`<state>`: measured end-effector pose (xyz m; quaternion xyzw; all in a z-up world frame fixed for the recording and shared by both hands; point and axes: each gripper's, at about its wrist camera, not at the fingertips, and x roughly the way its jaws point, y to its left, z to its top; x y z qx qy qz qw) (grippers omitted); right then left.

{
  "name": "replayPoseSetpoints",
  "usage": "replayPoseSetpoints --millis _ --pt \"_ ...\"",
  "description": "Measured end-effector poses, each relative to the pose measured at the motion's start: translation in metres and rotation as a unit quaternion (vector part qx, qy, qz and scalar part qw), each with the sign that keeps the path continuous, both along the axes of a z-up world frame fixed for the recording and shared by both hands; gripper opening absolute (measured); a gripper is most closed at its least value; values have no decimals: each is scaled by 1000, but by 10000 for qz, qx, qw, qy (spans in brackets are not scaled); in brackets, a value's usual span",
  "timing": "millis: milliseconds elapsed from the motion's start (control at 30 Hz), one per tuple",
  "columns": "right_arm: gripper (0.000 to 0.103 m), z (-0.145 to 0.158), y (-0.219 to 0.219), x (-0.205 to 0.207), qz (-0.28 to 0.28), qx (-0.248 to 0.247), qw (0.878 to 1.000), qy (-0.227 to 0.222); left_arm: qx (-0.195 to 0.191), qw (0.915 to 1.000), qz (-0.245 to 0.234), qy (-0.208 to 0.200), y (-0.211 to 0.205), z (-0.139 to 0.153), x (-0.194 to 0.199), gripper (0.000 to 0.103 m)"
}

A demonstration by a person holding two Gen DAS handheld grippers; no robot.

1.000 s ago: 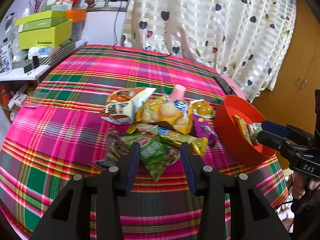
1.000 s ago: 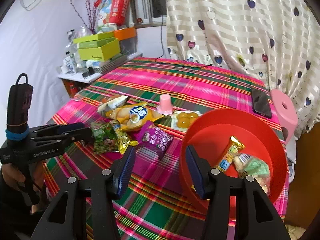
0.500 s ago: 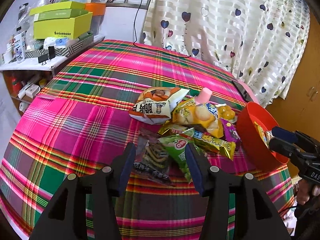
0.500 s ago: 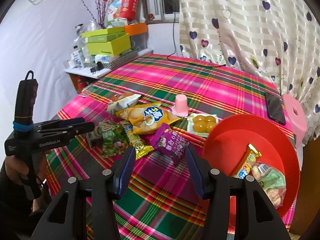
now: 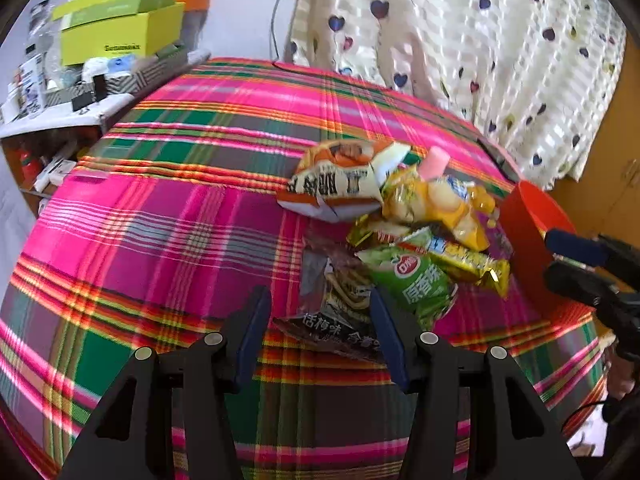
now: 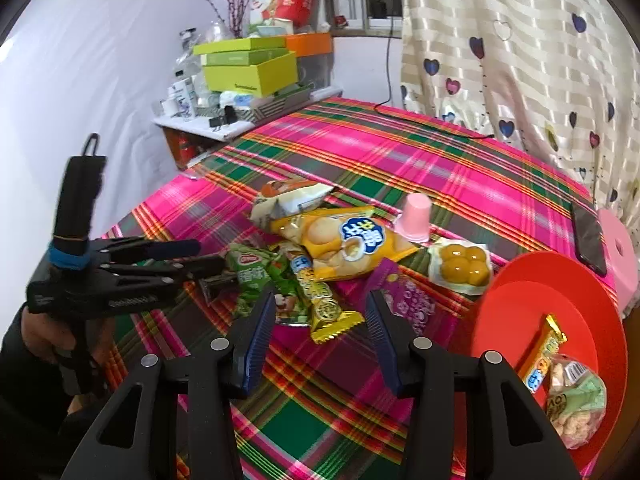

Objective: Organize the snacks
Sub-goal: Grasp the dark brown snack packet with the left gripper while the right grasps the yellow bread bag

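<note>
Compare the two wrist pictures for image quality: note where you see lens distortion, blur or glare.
Left wrist view: strong fisheye bending, the plaid tablecloth bulges like a dome, corners go black, and the yellow-green boxes at the edge look slightly smeared. Right wrist view: same curved edges; the left gripper is a little soft, the curtain is brightly backlit, and the snack wrappers reflect some light.

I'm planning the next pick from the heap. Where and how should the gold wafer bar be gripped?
Grip the gold wafer bar at its crimped near end, which juts clear of the heap onto the plaid cloth. Come from the near side with the right claw, across the bar's narrow width; the far end lies among other packets.
</note>
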<state>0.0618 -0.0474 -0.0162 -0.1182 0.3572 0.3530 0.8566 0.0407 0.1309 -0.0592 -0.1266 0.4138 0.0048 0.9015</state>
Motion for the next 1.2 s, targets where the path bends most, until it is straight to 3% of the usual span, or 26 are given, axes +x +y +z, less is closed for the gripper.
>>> replayPoseSetpoints --millis 267,467,733,867,1067,1200 --pt "45 0 0 17 -264 -54 9996 49 152 9994 -302 -20 -7 -4 10 53" --pt "55 2 7 30 -259 -166 9995 8 75 9987 -490 -78 -5 -2 1 53" --pt "69 1 39 58 328 -711 9969 29 75 9977 -660 -123 -5 0 -2 53" --pt "73 -11 54 74 569 -1041 9926 255 39 9972 -720 -198 -3 3 -4 61" --pt "74 -28 65 95 516 -1402 9880 397 61 9971 -763 13 -7 -9 3 61" --pt "75 -36 69 106 449 -1542 9858 496 304 9971 -698 20 -15 -9 5 62"
